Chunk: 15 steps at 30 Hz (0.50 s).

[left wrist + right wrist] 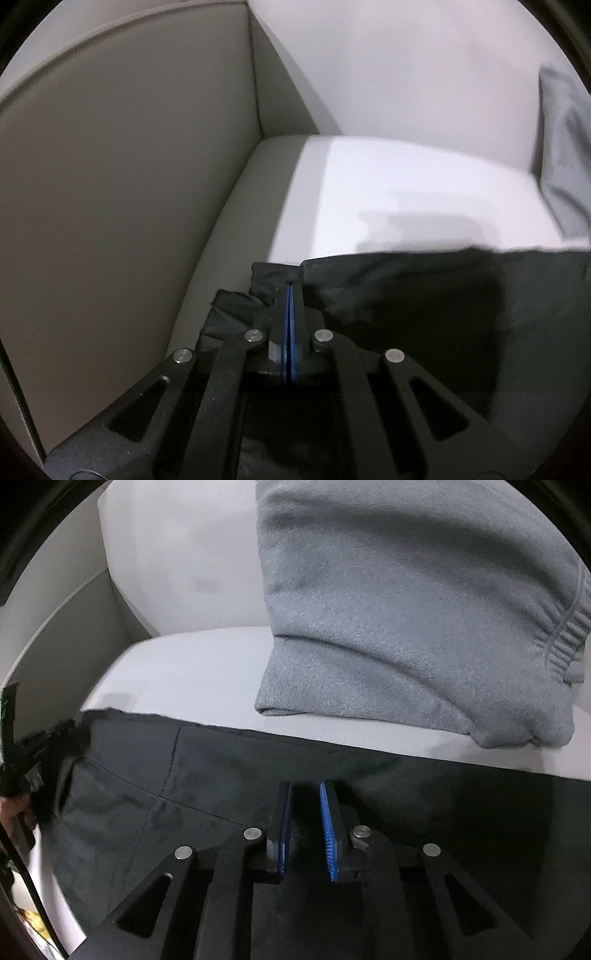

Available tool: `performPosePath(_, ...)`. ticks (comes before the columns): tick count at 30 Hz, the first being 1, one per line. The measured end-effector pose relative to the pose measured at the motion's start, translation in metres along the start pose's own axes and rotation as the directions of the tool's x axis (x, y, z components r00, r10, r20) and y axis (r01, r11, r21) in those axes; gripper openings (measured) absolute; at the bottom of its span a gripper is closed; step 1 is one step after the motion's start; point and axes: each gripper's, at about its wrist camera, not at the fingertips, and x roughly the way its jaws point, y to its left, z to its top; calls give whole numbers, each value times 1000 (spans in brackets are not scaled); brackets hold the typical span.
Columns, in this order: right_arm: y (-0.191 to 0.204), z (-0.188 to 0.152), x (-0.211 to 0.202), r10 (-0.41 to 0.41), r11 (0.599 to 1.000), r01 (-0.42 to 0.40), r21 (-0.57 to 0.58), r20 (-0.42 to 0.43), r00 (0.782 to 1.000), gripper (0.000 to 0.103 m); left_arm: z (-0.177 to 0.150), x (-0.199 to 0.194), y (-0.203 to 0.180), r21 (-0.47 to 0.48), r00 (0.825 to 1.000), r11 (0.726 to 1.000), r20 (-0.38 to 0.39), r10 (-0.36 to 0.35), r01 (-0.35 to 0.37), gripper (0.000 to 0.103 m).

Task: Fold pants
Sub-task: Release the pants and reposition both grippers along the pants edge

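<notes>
The left gripper (289, 295) is pinching a corner of the black pants (258, 760), which are lying across the white sofa seat (406, 184). The right gripper (304, 797) is hovering spread above the fabric (gray sweatpants (406, 609) sit behind); it should probably be biting the matching edge, keeping it taut.

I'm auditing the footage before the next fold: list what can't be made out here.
- Black pants: both wrist views cut their lower part off, behind gripper linkages.
- Left gripper: the pinched part is bunched; hem or waistband, unclear.
- Grey sweatpants: right wrist frame cuts off the top.
</notes>
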Motion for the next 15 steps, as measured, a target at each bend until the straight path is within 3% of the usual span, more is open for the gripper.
performPosePath(2, -5, -9, -26, 87, 996, -87, 6, 23, 996, 15, 0, -33, -10, -15, 993, 997, 88, -79, 80, 0)
performPosePath(4, -3, -27, -68, 109, 992, -104, -65, 81, 991, 19, -11, -61, -28, 7, 979, 989, 139, -149, 150, 2)
performPosePath(5, -3, -36, -84, 118, 990, -110, -93, 93, 989, 28, -16, -75, -39, 6, 969, 980, 145, -198, 199, 7)
performPosePath(6, -4, -47, -98, 136, 985, -125, -117, 93, 986, 38, -21, -87, -49, 2, 957, 968, 146, -250, 252, 22)
performPosePath(7, -11, -67, -122, 153, 981, -138, -139, 107, 982, 43, -28, -98, -61, 1, 942, 952, 144, -303, 306, 43)
performPosePath(9, -15, -95, -148, 152, 976, -132, -173, 107, 983, 58, -43, -121, -84, -8, 910, 918, 137, -392, 397, 61)
performPosePath(12, -29, -151, -181, 107, 972, -80, -219, 111, 988, 59, -69, -154, -126, -38, 836, 838, 101, -539, 544, 61)
performPosePath(15, -38, -196, -188, 75, 972, -53, -230, 87, 993, 59, -99, -167, -171, -104, 770, 764, 38, -636, 636, 61)
